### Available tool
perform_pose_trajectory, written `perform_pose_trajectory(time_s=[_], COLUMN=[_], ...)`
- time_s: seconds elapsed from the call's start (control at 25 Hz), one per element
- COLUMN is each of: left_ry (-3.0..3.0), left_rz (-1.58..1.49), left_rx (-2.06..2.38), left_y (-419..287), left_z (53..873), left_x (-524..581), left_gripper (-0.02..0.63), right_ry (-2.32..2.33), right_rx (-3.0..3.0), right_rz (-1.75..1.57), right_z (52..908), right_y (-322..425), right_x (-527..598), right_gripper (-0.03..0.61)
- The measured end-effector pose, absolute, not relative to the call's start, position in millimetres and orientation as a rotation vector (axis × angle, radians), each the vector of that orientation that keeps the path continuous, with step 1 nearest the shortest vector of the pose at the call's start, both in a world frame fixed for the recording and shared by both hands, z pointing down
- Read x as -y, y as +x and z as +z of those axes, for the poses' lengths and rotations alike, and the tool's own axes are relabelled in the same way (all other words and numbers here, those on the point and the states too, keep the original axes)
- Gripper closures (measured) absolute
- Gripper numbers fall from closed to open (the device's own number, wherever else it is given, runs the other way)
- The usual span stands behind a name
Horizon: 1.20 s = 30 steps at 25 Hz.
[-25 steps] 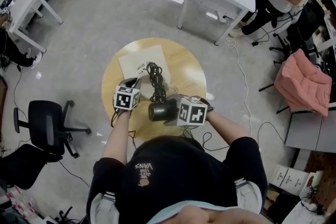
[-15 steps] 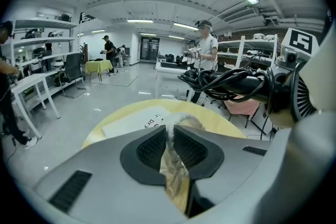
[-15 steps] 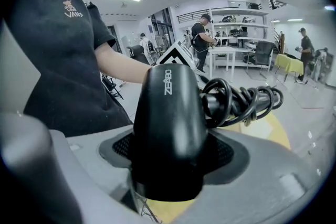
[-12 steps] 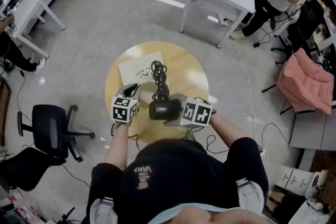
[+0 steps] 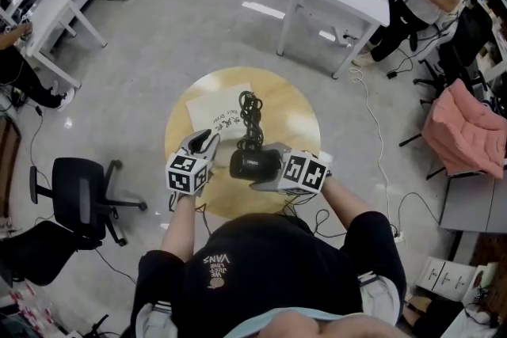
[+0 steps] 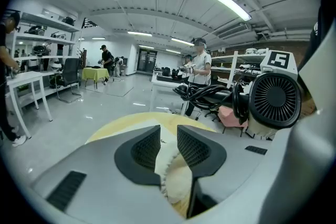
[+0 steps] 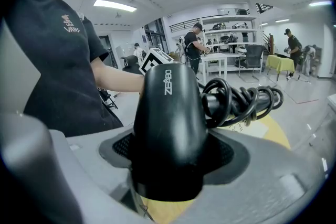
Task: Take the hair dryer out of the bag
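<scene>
Looking at a black plastic hair dryer [image 5: 252, 163] with a black cord [image 5: 250, 115] wound round the handle. Already clear of the flat white paper-looking bag [image 5: 215, 111] with dark lettering, by the look of things. Held up in the air rather than resting on anything. Clamped across the fat barrel by the right gripper [image 5: 268, 167], pads pressed tight on both sides, handle and cord bundle sticking out forward past the jaws.

Just alongside, the left gripper [image 5: 204, 145]: jaws partway apart, just been opening, not squeezing anything. Can see a cream zigzag-cut edge [image 6: 176, 176] in the gap between the pads. Probably part of the bag, but can't say for sure. Bag itself lying flat on the round light wooden table [image 5: 295, 119], right edge under the cord bundle in the head view.

Stuff to worry about from here, pure guesswork:
- Smooth round barrel plus a front-heavy handle = decent chance of twisting or sliding in the pads on any quick swing.
- Cord loops close over the bag, so easy to snag and drag along.
- Left gripper parked right beside the rear grille [image 6: 274, 93]; one careless nudge and goodbye grip.
- Set down near the table's rim, likely to roll off.
</scene>
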<state>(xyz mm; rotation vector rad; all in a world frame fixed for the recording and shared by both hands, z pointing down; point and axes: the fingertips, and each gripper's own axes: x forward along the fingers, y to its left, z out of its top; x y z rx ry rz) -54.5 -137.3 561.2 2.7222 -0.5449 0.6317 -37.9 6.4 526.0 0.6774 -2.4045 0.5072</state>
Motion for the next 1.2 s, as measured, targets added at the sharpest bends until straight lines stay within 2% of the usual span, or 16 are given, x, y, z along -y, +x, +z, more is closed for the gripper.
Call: perform_pose_trajectory(time_s=[1.2], left_ry=[2.862], left_rz=[0.338], left_rx=[0.536], left_y=[-72.5], left_z=[479.3], left_x=[102.6], left_gripper=[0.528], right_ry=[1.029], right_rx=[2.645], right_rz=[0.607], right_z=[485.9], right_y=[-39.9], right_x=[16.2], right_gripper=[0.227])
